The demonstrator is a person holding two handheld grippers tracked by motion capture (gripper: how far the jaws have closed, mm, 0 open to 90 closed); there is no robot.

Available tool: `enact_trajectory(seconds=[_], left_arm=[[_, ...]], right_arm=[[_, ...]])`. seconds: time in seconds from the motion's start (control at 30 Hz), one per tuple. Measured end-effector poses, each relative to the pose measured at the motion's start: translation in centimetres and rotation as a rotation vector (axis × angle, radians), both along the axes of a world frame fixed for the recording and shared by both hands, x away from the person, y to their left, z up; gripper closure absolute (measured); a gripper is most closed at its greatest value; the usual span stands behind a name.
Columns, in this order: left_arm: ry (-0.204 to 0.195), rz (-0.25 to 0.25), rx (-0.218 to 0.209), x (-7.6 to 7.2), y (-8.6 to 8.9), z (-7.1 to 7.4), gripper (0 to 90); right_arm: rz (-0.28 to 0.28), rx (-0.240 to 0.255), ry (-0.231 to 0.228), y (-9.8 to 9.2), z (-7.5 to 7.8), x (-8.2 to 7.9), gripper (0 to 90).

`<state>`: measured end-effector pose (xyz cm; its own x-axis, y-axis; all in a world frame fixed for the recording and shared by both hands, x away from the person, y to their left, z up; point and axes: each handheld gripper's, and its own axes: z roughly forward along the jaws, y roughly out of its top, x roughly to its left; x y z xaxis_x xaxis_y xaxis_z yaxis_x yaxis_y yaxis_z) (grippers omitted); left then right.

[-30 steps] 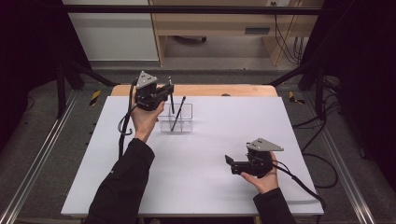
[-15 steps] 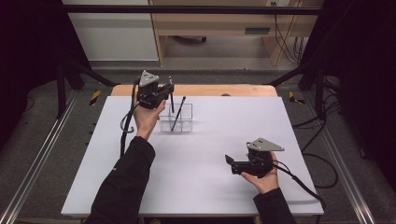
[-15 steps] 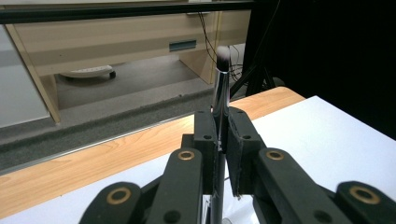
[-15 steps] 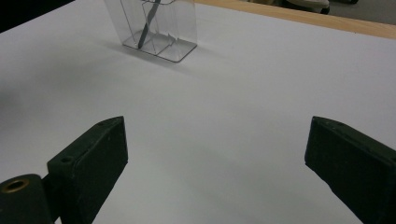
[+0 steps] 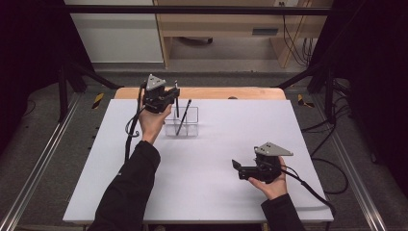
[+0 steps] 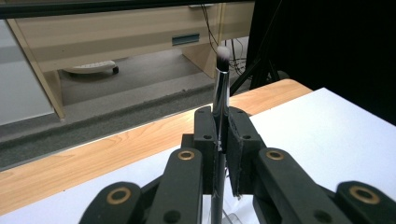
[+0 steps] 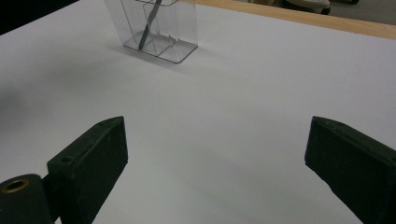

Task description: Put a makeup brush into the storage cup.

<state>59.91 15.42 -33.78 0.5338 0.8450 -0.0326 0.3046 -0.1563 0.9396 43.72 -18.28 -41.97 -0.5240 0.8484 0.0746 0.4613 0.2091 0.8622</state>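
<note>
1. Gripping a makeup brush (image 6: 220, 100), the left gripper (image 6: 220, 140) has its jaws pressed tight on the handle, so nearly closed that only the thin stem parts them.
2. In the left gripper view the brush stands almost upright at the centre of the frame: a slim, shiny silver handle that rises between the black pads and ends in a small rounded tuft, dark at the base and pale at the tip.
3. Its lower end runs down past the jaws to the bottom edge of that view, where it is partly hidden.
4. In the high view the left gripper (image 5: 169, 97) sits in the upper left part of the frame, above the far left part of the white table (image 5: 202, 192), with the brush (image 5: 176, 101) showing as a thin dark stick just right of it.
5. A clear plastic holder (image 5: 188, 126) stands just right of that hand, near the upper middle of the frame; the brush's lower end reaches down to its top.
6. A second brush (image 5: 183, 118) leans at a slant inside the holder, dark and thin.
7. The right gripper (image 5: 236, 166) lies low in the lower right of the high view, held in a hand and well apart from the holder.
8. The right gripper view shows its jaws spread wide with nothing between them, and the holder (image 7: 159, 28) at the upper left of that frame.
</note>
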Motion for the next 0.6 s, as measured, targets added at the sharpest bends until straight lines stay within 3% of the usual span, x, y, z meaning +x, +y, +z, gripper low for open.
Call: enact_trajectory(seconds=[0.6], left_arm=[[0.016, -0.002, 0.019, -0.1, 0.0, -2.0, 82.8]], right_arm=[[0.002, -0.002, 0.001, 0.1, -0.1, 0.0, 6.7]])
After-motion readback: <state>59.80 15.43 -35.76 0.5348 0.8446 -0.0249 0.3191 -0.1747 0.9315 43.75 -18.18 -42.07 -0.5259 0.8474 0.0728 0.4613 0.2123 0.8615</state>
